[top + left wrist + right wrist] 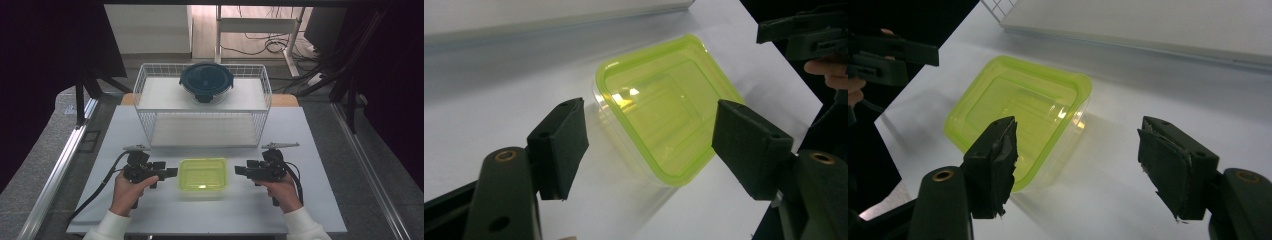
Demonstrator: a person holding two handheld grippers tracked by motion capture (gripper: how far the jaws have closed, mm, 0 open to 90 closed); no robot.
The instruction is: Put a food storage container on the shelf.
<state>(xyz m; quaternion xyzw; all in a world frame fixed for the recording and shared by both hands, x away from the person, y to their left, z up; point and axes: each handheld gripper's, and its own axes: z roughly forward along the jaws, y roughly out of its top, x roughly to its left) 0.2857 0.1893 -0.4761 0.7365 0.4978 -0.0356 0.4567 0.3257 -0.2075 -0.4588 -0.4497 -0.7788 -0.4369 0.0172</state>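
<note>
Both hands hold each gripper, left gripper (pixel 171 172) and right gripper (pixel 241 170), wide and empty beside the yellow-green translucent plastic lidded box (pixel 202 174) on the white worktop (pixel 310 200); uneven squeezing could skid it sideways.

A pale grey tabletop (pixel 310 150) stood on a speckled grey floor (pixel 45 150), with metal rails (pixel 60 160) running along both sides. Dark curtains (pixel 45 45) hung at left and right. Beyond the tabletop a white desk frame (pixel 260 25) stood over a strip of light wooden floor (pixel 202 30), where black cables (pixel 270 45) lay tangled in bright light
</note>
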